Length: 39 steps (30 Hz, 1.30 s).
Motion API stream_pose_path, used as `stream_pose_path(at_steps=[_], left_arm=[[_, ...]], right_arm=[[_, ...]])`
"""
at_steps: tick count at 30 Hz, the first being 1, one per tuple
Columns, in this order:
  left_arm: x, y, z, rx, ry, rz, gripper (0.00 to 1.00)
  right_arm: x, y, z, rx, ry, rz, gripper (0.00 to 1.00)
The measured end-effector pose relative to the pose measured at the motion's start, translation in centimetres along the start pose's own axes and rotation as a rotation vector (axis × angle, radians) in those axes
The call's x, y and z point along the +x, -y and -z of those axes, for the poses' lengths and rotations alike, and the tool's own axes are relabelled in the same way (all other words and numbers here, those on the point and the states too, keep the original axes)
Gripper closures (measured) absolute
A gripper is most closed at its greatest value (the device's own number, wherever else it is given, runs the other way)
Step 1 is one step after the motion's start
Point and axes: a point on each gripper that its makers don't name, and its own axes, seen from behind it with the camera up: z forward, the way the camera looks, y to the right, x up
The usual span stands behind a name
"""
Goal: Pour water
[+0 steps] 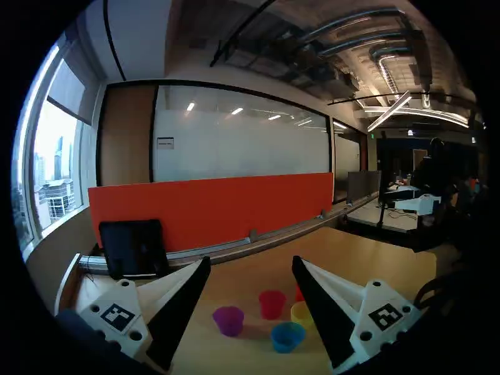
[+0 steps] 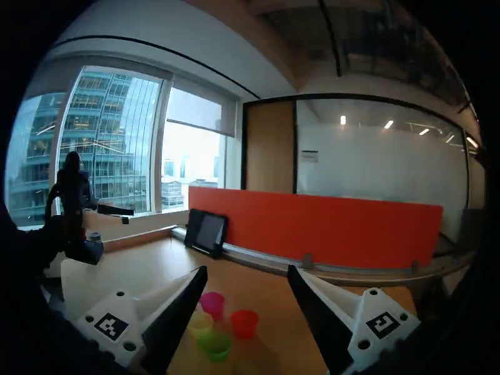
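Several small plastic cups stand in a cluster on the wooden table [image 1: 350,250]. In the left gripper view I see a purple cup [image 1: 229,320], a red cup [image 1: 272,304], a yellow cup [image 1: 302,314] and a blue cup [image 1: 287,336] between the fingers of my left gripper [image 1: 250,259], which is open and holds nothing. In the right gripper view a magenta cup [image 2: 212,304], a red cup [image 2: 244,322], a yellow cup [image 2: 200,324] and a green cup [image 2: 217,345] sit low between the fingers of my right gripper [image 2: 245,269], also open and holding nothing. Both grippers hover above and short of the cups.
An orange partition [image 1: 212,209] runs along the table's far edge, and a black tablet [image 1: 133,248] leans against it. A dark stand-like object [image 2: 74,212] rises at the left in the right gripper view. More desks and a seated person [image 1: 431,172] lie beyond.
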Motion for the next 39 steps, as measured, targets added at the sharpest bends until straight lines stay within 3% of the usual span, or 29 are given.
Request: stream_pose_path(at_steps=[12, 27, 39], left_arm=[[-2.6, -1.5, -0.8, -0.076, 0.04, -0.009, 0.03], [-8.7, -2.8, -2.5, -0.14, 0.136, -0.025, 0.03], [-13.1, -2.9, -3.5, -0.163, 0.197, -0.019, 0.03]], right_arm=[[-2.5, 1.1, -0.6, 0.068, 0.066, 0.005, 0.01], [-8.4, 2.4, -1.6, 0.141, 0.18, 0.012, 0.01], [-13.3, 3.4, -2.6, 0.182, 0.267, 0.031, 0.01]])
